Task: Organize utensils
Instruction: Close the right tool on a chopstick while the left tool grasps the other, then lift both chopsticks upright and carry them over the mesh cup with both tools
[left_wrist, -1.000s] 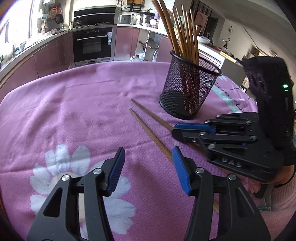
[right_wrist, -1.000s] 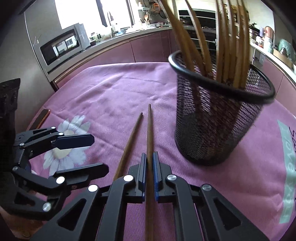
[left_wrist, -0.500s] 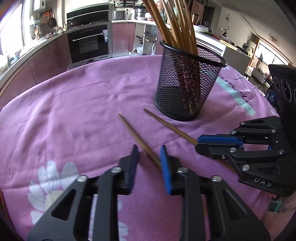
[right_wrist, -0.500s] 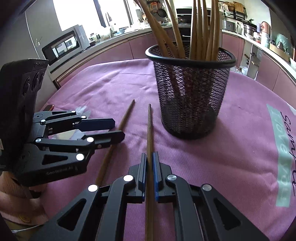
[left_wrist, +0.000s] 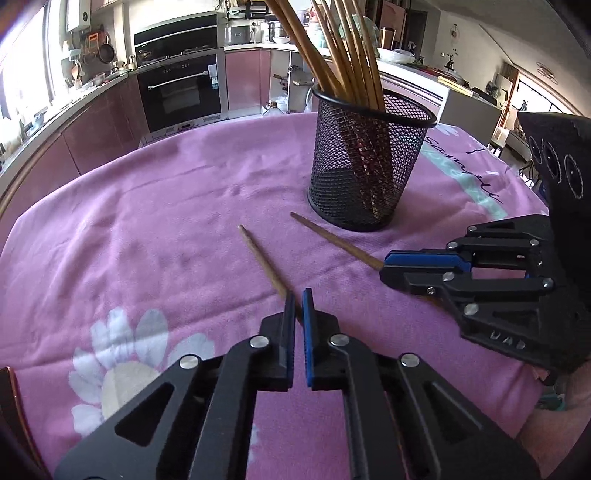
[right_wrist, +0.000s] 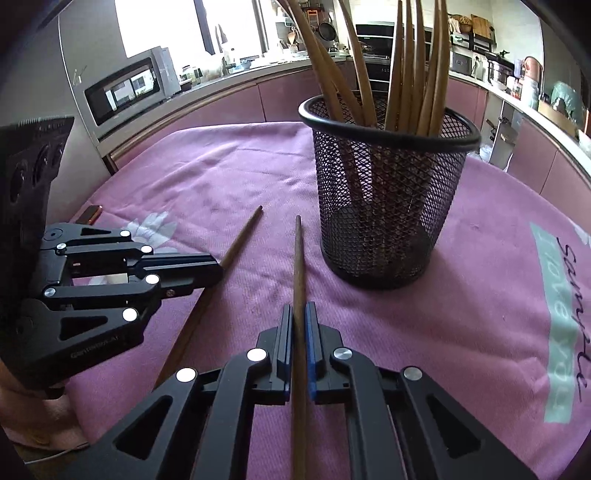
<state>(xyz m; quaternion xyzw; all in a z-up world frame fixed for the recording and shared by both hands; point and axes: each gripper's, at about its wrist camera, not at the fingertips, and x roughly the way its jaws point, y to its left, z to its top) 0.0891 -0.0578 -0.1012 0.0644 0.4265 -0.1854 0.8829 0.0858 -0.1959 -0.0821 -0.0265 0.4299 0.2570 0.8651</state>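
Since a second ago the left tongs (left_wrist: 298, 300) have gone from wide apart over the flower print to pinched on the left chopstick (left_wrist: 263, 258), and the view from them has swung toward the mesh cup (left_wrist: 369, 162). The right tongs (right_wrist: 299, 314) have not shifted: they are clamped on the right chopstick (right_wrist: 298, 266), which runs straight out between the blue pads toward the cup.

Both loose chopsticks lie on the pink cloth (left_wrist: 147, 221) that covers the worktop, their thin tips pointing at the foot of the cup, the right one's tip just beside it. In the right wrist view the left tongs (right_wrist: 207, 271) sit on the left chopstick (right_wrist: 240, 240) partway along its length, low over the cloth.

The step in hand looks like the pickup: each tool has a stick gripped, and neither stick appears lifted clear yet. The next move probably calls for raising both, tipping them toward upright, and lowering them past the black rim. With the sticks held partway along, they may pivot in the pads as they rise, so a steady lift seems wise.

The mesh cup stands upright on the cloth and already holds a bundle of chopsticks (right_wrist: 406, 74), leaning and fanned out above the rim. They crowd the near and middle part of the opening; the freest gap is hard to judge from here.
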